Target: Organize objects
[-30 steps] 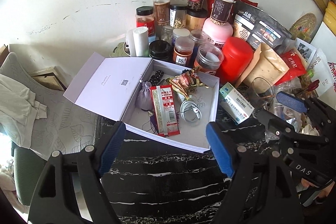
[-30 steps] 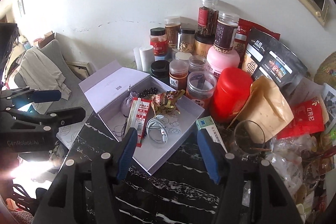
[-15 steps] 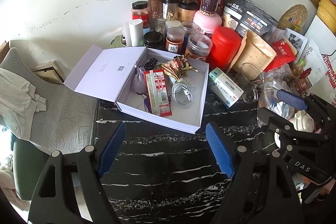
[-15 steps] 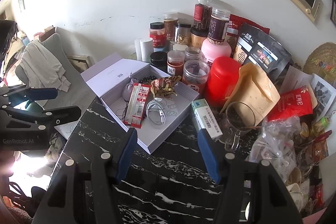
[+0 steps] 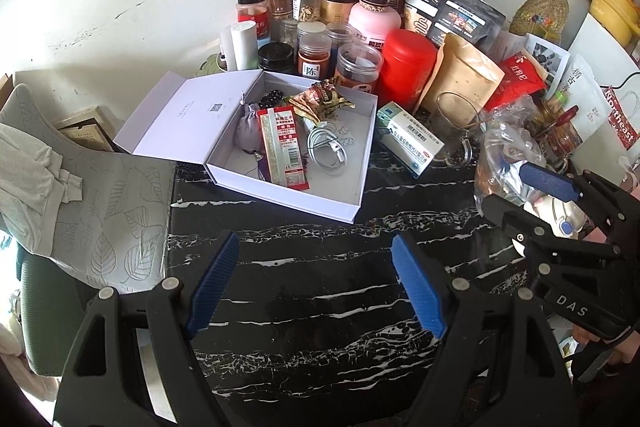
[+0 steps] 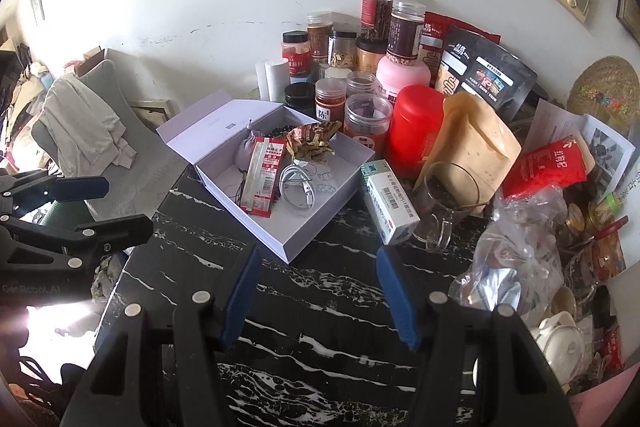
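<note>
From my left wrist, my left tongs (image 5: 316, 287) gape empty over the black marble table (image 5: 320, 327); the white box (image 5: 340, 203) lies open beyond, holding a red sachet (image 5: 282, 151) and a white cable (image 5: 326, 151).

From my right wrist, my right tongs (image 6: 318, 293) stand apart, gripping nothing; a medicine carton (image 6: 390, 207) sits just beside the box, perhaps touching it.

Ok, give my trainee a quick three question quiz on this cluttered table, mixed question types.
1. True or false: the white box is closed.
2. Which lies inside the box: A the coiled white cable, B the red canister, C the glass mug?
3. Fill in: the left gripper and right gripper each hold ____.

Key: 1 false; 2 A; 3 nothing.
</note>
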The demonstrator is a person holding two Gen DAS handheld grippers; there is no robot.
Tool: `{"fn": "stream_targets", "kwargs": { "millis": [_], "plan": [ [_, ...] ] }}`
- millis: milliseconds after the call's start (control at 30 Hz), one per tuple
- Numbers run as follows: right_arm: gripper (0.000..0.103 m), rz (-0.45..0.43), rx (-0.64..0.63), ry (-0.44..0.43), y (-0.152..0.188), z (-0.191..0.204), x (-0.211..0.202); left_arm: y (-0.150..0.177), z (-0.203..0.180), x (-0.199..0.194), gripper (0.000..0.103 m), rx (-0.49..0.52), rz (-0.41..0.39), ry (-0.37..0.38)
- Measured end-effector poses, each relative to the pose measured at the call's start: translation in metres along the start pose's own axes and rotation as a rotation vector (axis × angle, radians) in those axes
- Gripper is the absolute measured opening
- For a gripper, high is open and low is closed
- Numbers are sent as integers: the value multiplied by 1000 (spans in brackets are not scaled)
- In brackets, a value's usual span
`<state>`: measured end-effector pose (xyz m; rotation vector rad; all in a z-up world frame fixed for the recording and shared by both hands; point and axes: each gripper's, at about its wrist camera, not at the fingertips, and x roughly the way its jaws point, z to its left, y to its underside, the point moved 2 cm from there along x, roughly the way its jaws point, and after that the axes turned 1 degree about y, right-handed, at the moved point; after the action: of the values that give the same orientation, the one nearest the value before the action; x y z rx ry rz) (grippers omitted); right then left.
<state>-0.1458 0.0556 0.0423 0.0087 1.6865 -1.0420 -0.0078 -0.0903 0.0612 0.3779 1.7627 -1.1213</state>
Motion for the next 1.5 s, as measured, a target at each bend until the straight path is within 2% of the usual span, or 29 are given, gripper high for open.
{"fn": "stream_targets", "kwargs": {
  "millis": [533,1500],
  "plan": [
    [61,1,31,7,12,-9,-9,9,-12,-2,78,6,8,1],
    [61,0,33,8,10,-12,-9,9,-13,0,78,10,9,-5]
  ]
}}
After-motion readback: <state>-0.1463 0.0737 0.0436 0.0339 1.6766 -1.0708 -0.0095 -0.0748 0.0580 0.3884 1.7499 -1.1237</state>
